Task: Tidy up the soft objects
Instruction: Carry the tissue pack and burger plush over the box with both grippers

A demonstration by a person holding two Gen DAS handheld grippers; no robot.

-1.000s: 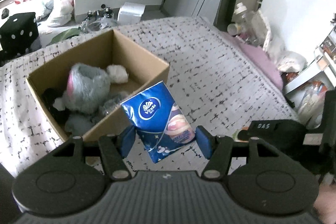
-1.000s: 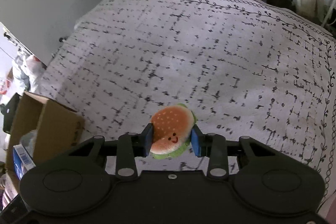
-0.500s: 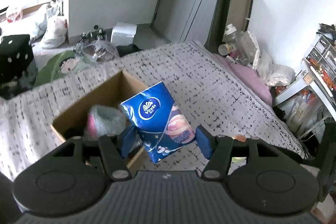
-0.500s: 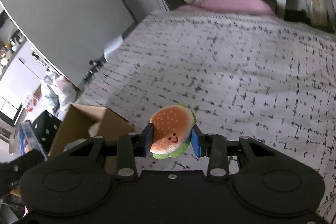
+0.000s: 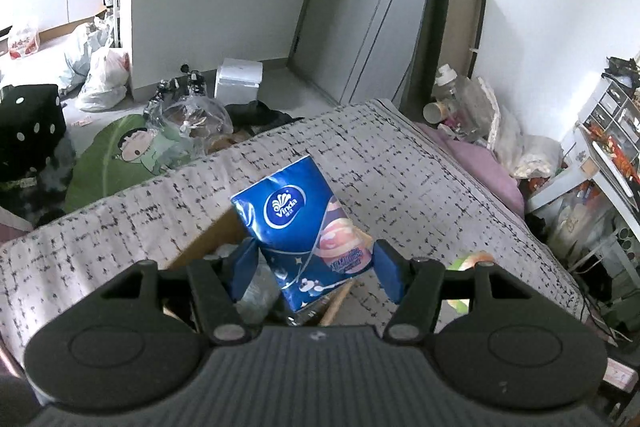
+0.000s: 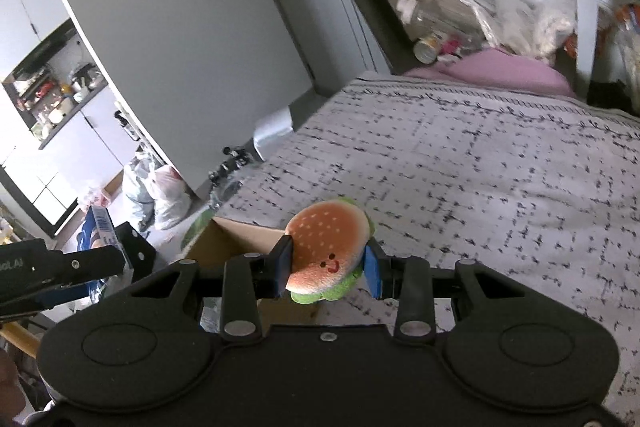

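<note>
My left gripper (image 5: 314, 269) is shut on a blue Vinda tissue pack (image 5: 300, 227) and holds it above the open cardboard box (image 5: 208, 241) on the bed. My right gripper (image 6: 328, 267) is shut on a plush hamburger (image 6: 328, 247) with a smiling face, held just right of the box (image 6: 236, 239). The hamburger's edge shows in the left wrist view (image 5: 472, 261). The left gripper with the tissue pack shows at the left of the right wrist view (image 6: 96, 231). The box's contents are mostly hidden behind the grippers.
The bed has a white cover with black dashes (image 5: 400, 179). A pink pillow (image 6: 500, 71) lies at its far end. Bags and clutter (image 5: 100, 75) sit on the floor beyond the bed. A desk with drawers (image 5: 608, 131) stands to the right.
Both grippers have risen and tilted upward, so the box has dropped low in both views. The right gripper with the hamburger has come closer to the box. Both grips are unchanged.
</note>
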